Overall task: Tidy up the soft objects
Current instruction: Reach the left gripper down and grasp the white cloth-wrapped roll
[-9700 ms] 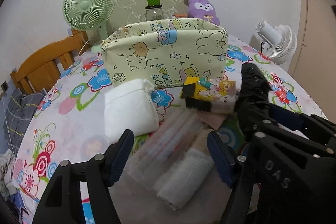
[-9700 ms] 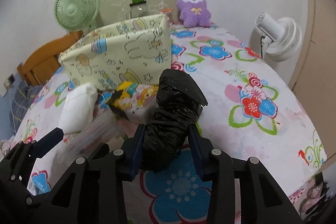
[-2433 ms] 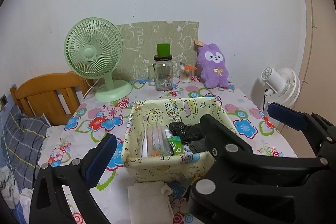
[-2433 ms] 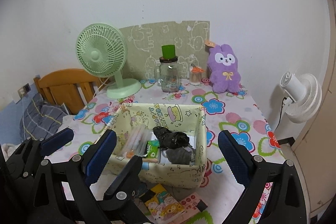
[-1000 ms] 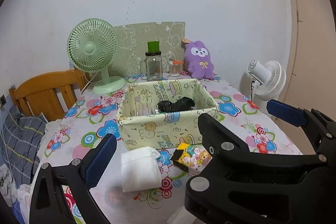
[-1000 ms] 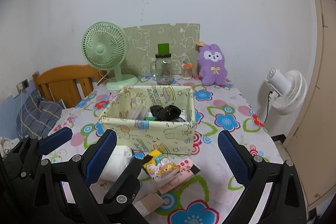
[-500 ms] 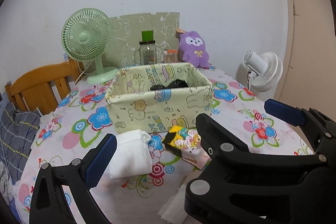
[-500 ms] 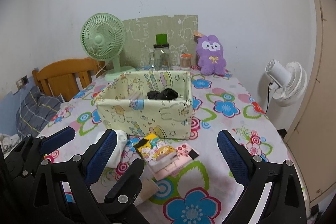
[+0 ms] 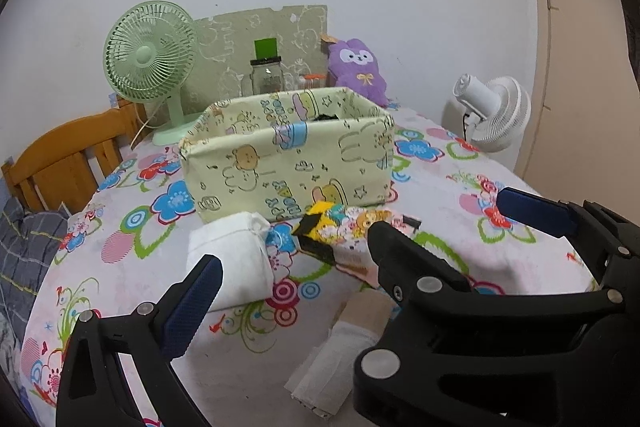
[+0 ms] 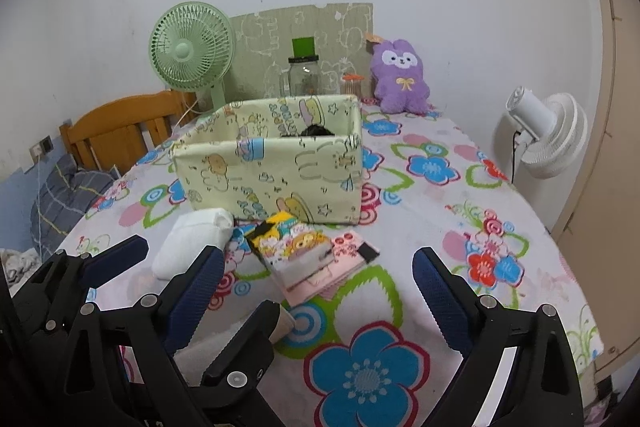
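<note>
Descent is what has been registered over the last second: both wrist views have been lowered from above the fabric bin (image 10: 272, 171) to table level, so only a black scrap of the black bundle (image 10: 316, 131) dropped inside is seen over the rim. It is judged that one soft item has been stowed and the next pick is being lined up.

The left gripper (image 9: 296, 267) and the right gripper (image 10: 316, 287) are both held with jaws wide apart and nothing between them.

On the floral tablecloth (image 10: 460, 195), the cartoon-print packet (image 10: 294, 245) is lying just in front of the bin, at twelve o'clock from the right gripper; its long axis is run from ten o'clock to four o'clock, the yellow end pointed at the bin. The white pouch (image 9: 232, 259) is set at its nine o'clock, near it. A pale wrapped roll (image 9: 340, 359) is lain nearest the left camera, its axis toward one o'clock.
</note>
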Action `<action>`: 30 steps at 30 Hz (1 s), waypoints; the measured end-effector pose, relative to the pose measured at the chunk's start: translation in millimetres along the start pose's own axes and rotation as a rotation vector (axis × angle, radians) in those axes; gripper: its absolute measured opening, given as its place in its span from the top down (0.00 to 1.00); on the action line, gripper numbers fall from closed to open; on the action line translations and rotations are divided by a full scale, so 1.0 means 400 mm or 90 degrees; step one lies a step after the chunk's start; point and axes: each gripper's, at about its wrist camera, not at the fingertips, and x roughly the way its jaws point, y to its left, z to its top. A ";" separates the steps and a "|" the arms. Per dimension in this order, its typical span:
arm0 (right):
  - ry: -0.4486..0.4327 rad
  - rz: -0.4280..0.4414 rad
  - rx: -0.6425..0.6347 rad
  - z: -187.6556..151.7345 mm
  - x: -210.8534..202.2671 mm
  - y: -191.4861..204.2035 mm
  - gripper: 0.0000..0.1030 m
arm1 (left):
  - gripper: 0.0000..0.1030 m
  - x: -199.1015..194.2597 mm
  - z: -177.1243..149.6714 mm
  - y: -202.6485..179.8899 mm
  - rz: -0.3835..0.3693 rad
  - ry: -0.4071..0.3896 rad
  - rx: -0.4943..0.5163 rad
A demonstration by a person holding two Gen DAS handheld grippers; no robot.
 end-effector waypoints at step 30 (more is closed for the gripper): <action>0.093 0.016 0.006 -0.095 0.095 -0.008 0.08 | 0.53 0.074 -0.095 -0.012 -0.040 0.075 0.007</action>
